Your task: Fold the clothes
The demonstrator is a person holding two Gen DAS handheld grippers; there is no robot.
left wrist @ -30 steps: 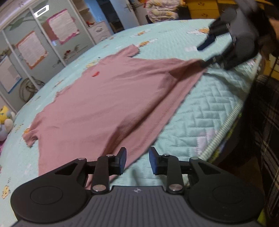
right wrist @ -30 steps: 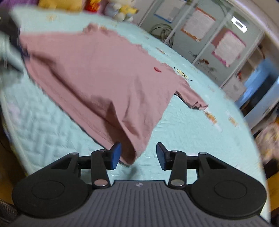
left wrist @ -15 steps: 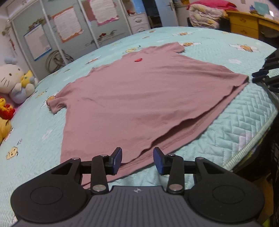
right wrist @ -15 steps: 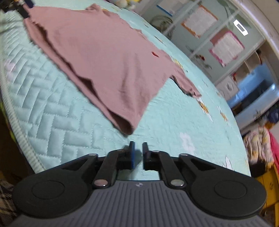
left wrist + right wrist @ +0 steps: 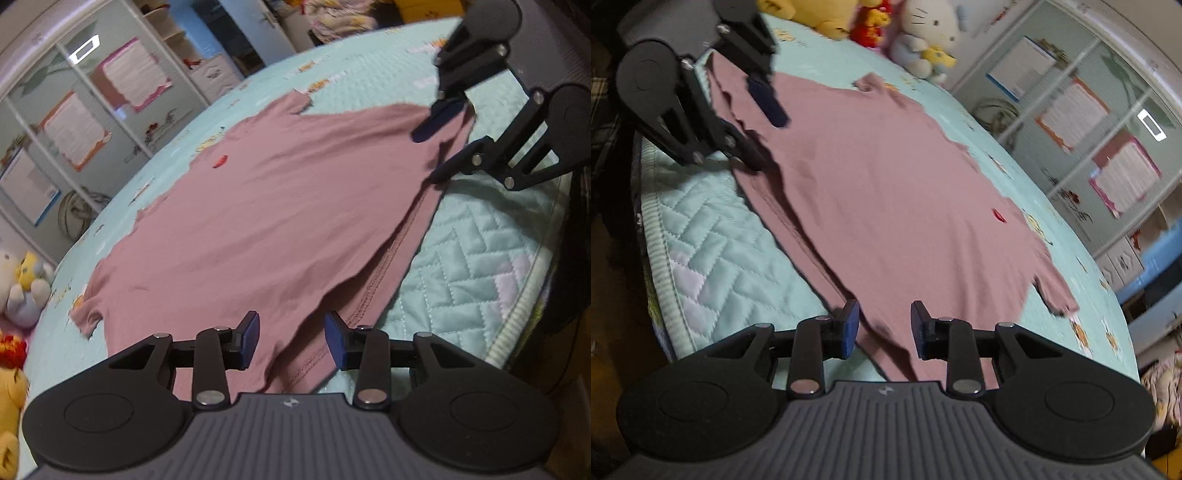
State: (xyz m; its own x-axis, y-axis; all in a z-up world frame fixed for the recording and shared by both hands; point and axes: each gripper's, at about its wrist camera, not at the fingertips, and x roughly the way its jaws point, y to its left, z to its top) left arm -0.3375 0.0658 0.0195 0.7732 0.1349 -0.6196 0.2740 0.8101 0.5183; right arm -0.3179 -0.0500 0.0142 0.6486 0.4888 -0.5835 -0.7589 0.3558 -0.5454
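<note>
**Between both tongs: shirt hem corners**

Across the bed [image 5: 480, 266] the shirt [image 5: 288, 206] lies flat, one hem corner between each pair of part-open pads. Left tongs [image 5: 291, 338] have just been closing, right tongs [image 5: 884, 326] opening; neither grips. Close on both layers before lifting. No legible writing; a small red mark only.

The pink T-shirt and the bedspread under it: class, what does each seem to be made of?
Pink T-shirt: likely soft matte cotton knit; it drapes limply and its hem shows stitched rows. Bedspread: slightly shiny quilted fabric, probably padded; a stitched herringbone pattern puffs its surface.
</note>
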